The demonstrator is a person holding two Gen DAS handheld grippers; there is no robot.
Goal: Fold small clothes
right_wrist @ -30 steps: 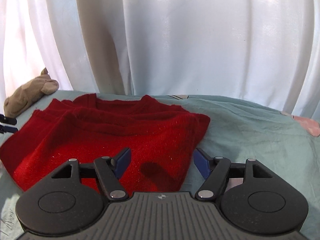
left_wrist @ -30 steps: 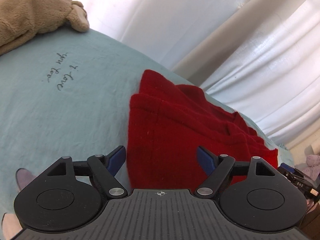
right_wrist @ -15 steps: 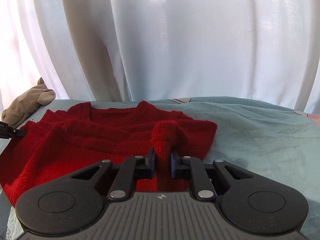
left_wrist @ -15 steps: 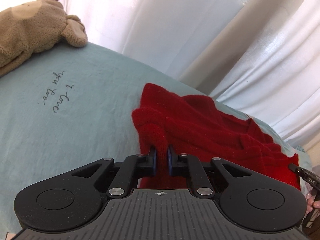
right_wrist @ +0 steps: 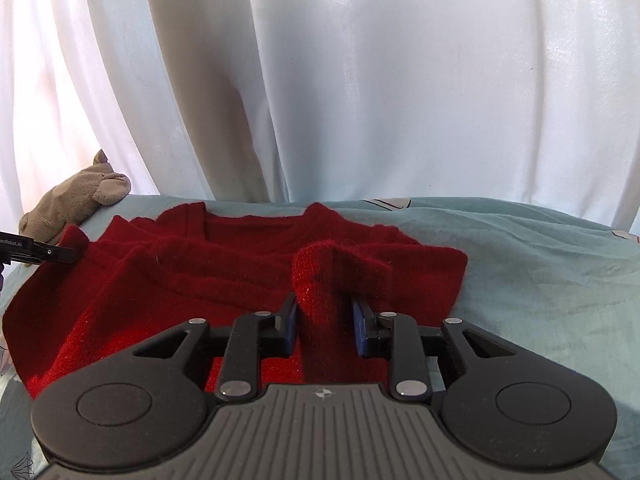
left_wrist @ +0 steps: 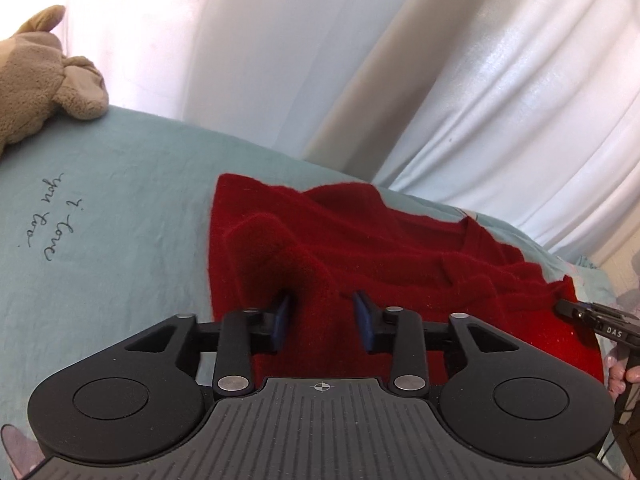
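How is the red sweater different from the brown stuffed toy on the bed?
The red sweater is bright red; the stuffed toy is tan-brown. The sweater lies spread wide in the middle of the sheet, while the toy sits off at the far edge by the curtain. The sweater is mostly flat with a bunched-up fold; the toy is puffy. Both look soft and rest on the same teal sheet.

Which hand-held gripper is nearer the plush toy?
Left. The left hand-held gripper holds the red sweater edge nearest the plush toy; the right hand-held gripper holds the far edge.
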